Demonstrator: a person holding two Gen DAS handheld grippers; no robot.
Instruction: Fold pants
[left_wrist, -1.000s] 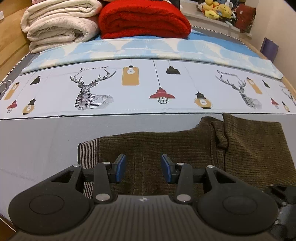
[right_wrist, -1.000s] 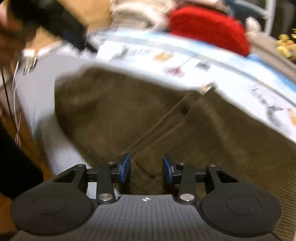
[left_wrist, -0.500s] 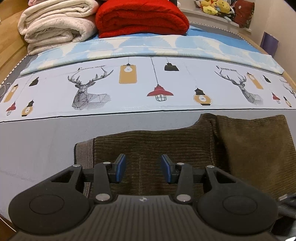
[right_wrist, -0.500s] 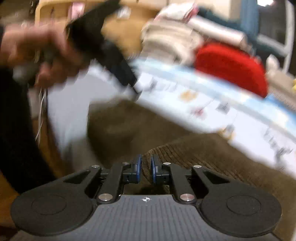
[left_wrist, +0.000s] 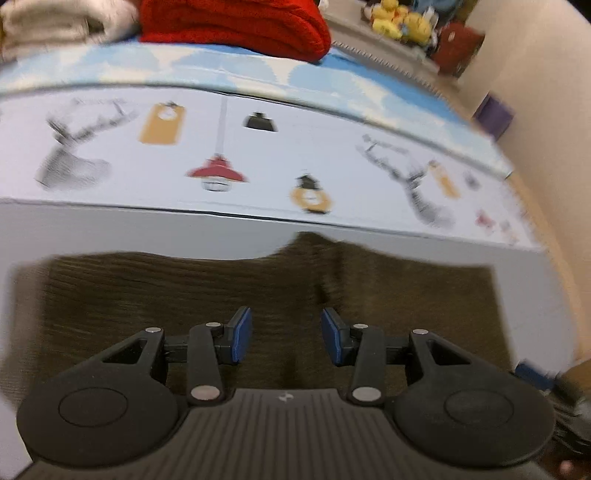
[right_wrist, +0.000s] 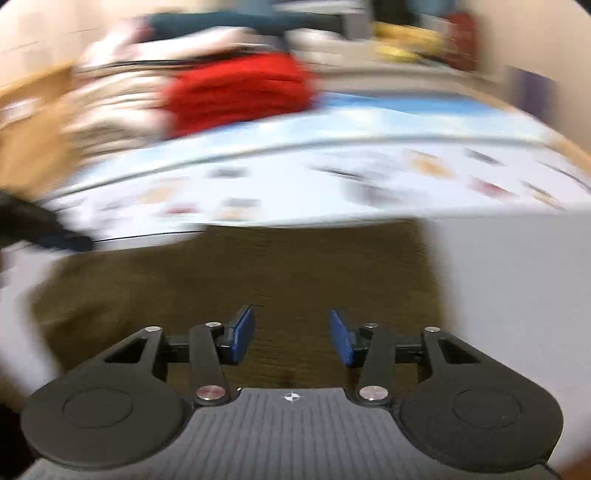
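Brown corduroy pants (left_wrist: 258, 295) lie folded on the bed (left_wrist: 110, 229). The left hand-held gripper (left_wrist: 284, 336) hovers open above them; the right hand-held gripper (right_wrist: 291, 338) is opening, empty. Next, likely another fold or smoothing.

Both the left gripper (left_wrist: 284, 334) and the right gripper (right_wrist: 291, 336) are matte black, each with a ribbed grey-black top plate marked by a small round crosshair emblem. Two round black discs flank each plate, joined by linkage arms with silver screws. The fingers (left_wrist: 240, 334) carry blue pads.
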